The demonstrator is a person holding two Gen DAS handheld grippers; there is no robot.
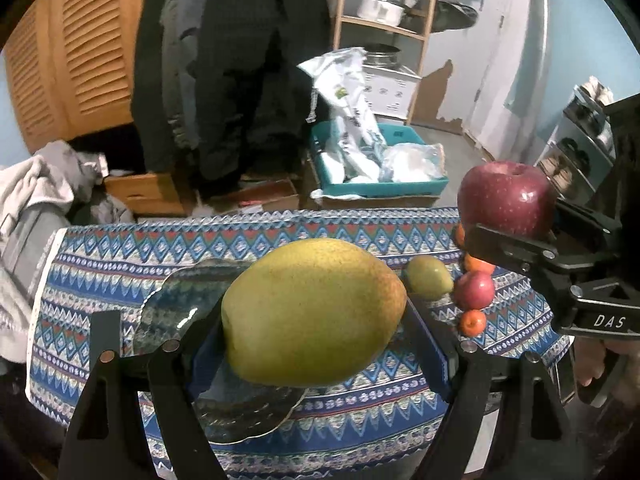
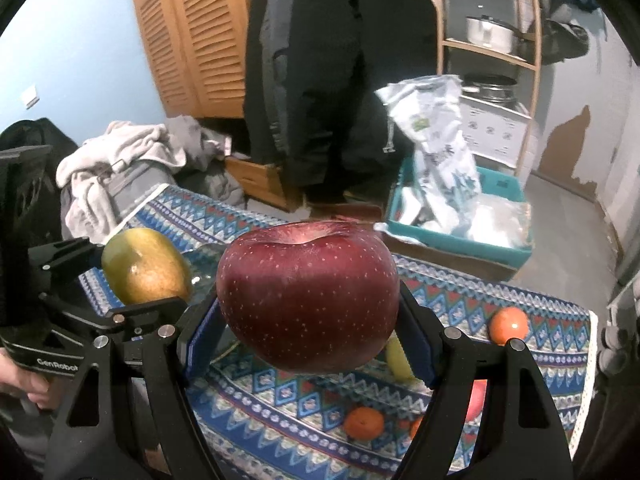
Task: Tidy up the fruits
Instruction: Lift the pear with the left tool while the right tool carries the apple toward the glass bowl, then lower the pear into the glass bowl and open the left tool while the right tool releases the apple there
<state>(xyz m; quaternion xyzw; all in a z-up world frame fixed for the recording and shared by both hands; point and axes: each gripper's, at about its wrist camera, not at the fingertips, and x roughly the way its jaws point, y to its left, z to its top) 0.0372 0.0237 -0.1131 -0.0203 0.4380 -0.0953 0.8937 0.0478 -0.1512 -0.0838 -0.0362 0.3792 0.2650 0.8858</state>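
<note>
Table (image 1: 168,248) with blue patterned cloth fills the lower part of both views. Glass plate (image 1: 180,300) lies on the cloth, left side, under the left gripper. Left gripper (image 1: 314,320) clamped on a big yellow-green pear (image 1: 312,312), held above the plate. Right gripper (image 2: 308,300) clamped on a dark red apple (image 2: 308,296), held off the cloth, just right of the left one. Loose fruit on the cloth at right: small pear (image 1: 430,278), small apple (image 1: 474,290), oranges (image 1: 473,322) beside it, one more orange (image 2: 509,325) near the far right edge. A hand (image 2: 24,384) grips the left handle.
</note>
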